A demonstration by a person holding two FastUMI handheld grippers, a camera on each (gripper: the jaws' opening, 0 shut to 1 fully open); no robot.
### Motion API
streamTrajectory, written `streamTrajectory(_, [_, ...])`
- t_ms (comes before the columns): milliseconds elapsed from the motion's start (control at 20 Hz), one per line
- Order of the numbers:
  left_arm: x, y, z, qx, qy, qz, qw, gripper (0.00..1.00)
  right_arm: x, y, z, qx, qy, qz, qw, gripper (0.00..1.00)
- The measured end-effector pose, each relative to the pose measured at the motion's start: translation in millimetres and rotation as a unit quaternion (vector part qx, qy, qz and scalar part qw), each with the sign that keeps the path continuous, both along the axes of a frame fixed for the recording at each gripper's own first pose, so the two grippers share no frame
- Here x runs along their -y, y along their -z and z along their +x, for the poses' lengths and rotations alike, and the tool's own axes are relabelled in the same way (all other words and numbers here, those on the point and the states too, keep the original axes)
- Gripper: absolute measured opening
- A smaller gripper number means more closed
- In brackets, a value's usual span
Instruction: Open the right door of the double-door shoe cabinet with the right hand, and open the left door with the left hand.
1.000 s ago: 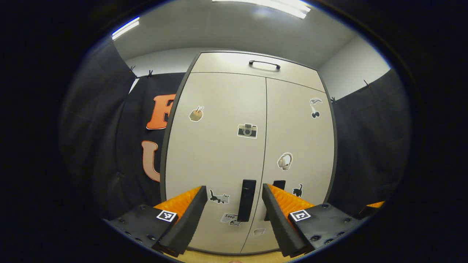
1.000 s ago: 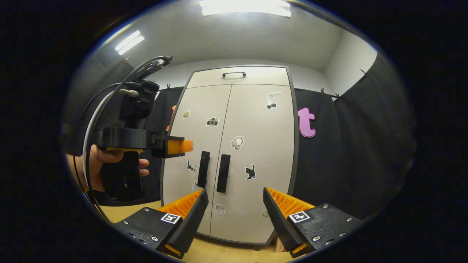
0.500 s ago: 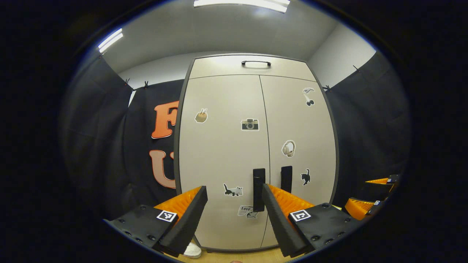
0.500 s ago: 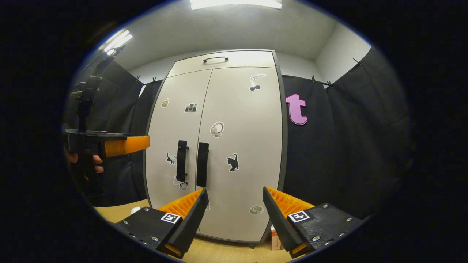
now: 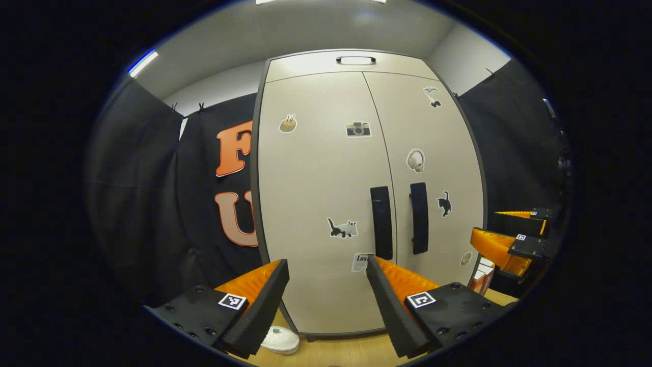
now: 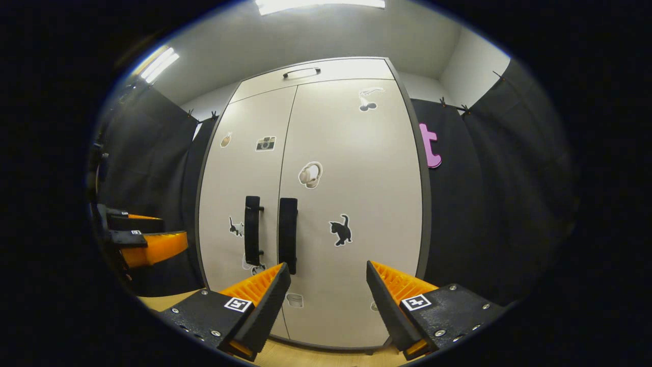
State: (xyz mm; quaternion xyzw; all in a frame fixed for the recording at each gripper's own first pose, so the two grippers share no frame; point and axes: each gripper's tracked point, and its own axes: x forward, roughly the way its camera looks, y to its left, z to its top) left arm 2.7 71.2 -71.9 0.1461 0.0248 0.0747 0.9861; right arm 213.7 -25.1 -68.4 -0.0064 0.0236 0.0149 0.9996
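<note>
The shoe cabinet (image 5: 326, 204) stood upright against the black cloth wall (image 5: 153, 193), and it was the largest thing before both cameras. Both of its doors were shut, so whatever it held inside could not be seen. Above the doors ran a narrow top panel (image 5: 351, 63) with a small dark handle (image 5: 355, 59). The left door (image 5: 321, 193) and the right door (image 5: 433, 168) met at a thin seam near the cabinet's middle. On either side of that seam hung two tall black pulls: the left door handle (image 5: 382, 223) and the right door handle (image 5: 418, 218). Stickers dotted the cabinet's front, among them a camera sticker (image 5: 358, 129), a headphones sticker (image 5: 415, 160) and a black cat sticker (image 6: 340, 230).

The left gripper (image 5: 326, 275) hovered in front of the cabinet's left door with its fingers spread wide and nothing between them; its tips lay below the left door handle and apart from it. The right gripper (image 6: 326, 278) faced the right door, likewise gaping and empty, its tips just below the right door handle without touching it. In the left gripper view the right gripper (image 5: 501, 237) appeared off the cabinet's right edge.

At the cabinet's lower left corner, on the wooden floor (image 5: 336, 351), lay a small white object (image 5: 279, 340), possibly a slipper, though the view was too cramped to be sure.
</note>
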Motion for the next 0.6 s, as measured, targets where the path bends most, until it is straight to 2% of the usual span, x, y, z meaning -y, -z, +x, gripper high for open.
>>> streamTrajectory(150, [-6, 10, 2, -0.011, -0.003, 0.008, 1.000, 0.99, -11, 6, 23, 0.002, -0.010, 0.016, 1.000, 0.89])
streamTrajectory(400, [-18, 28, 3, -0.034, -0.014, 0.015, 0.999, 1.00, -32, 7, 51, 0.005, -0.033, 0.092, 0.995, 0.88])
streamTrajectory(500, [-22, 33, 4, -0.040, -0.017, 0.018, 0.999, 0.98, -35, 7, 61, 0.012, -0.034, 0.101, 0.994, 0.84])
streamTrajectory(600, [-26, 37, 6, -0.044, -0.023, 0.021, 0.999, 0.98, -41, 11, 71, 0.003, -0.041, 0.075, 0.996, 0.83])
